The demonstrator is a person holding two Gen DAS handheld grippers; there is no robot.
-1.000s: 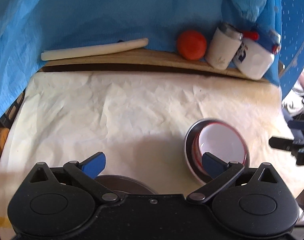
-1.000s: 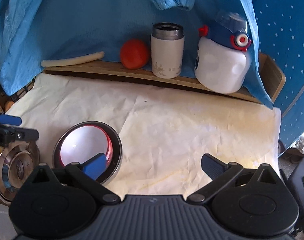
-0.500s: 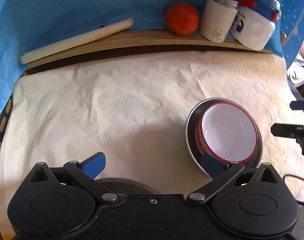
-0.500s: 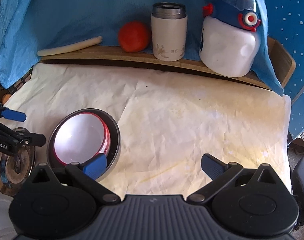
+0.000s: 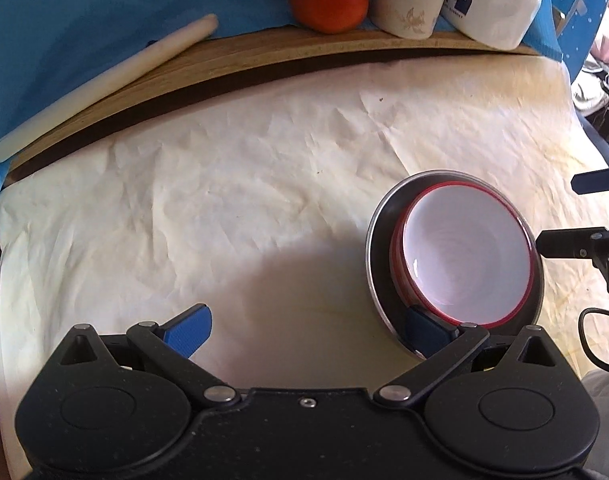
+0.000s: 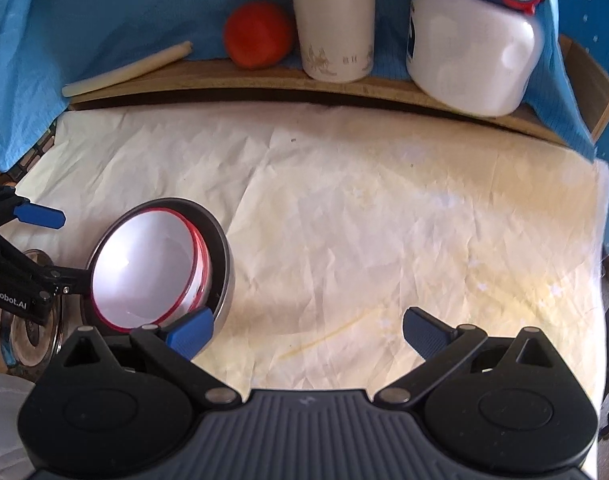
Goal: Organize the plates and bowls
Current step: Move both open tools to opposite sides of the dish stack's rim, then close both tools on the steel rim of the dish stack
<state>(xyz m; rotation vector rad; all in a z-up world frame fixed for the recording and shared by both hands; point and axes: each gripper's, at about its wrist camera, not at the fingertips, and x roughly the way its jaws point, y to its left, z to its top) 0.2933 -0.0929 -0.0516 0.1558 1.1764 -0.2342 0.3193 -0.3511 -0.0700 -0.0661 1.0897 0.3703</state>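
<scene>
**Lining up on the nested bowls**

We judge the step in hand to be a grasp on the stacked bowls, and doing it well means taking the rim squarely. The red-rimmed white bowl (image 5: pixel 466 254) sits nested in a metal bowl (image 5: pixel 378 240) on the crumpled paper (image 5: pixel 224 184), toward the near right in the left view. One pad should go inside the wall and one outside, closing gently so the stack does not skid on the paper or tip.

Our left gripper (image 5: pixel 304 330) is spread wide and holds nothing; its right pad (image 5: pixel 424 334) overlaps the near rim of the metal bowl, though we cannot tell if it touches. Our right gripper (image 6: pixel 306 330) is likewise spread and empty, its left pad (image 6: pixel 190 330) just beside the stack's near edge.

A shiny metal plate (image 6: pixel 20 336) lies at the near left in the right view, partly hidden, and is probably still to be sorted.
</scene>
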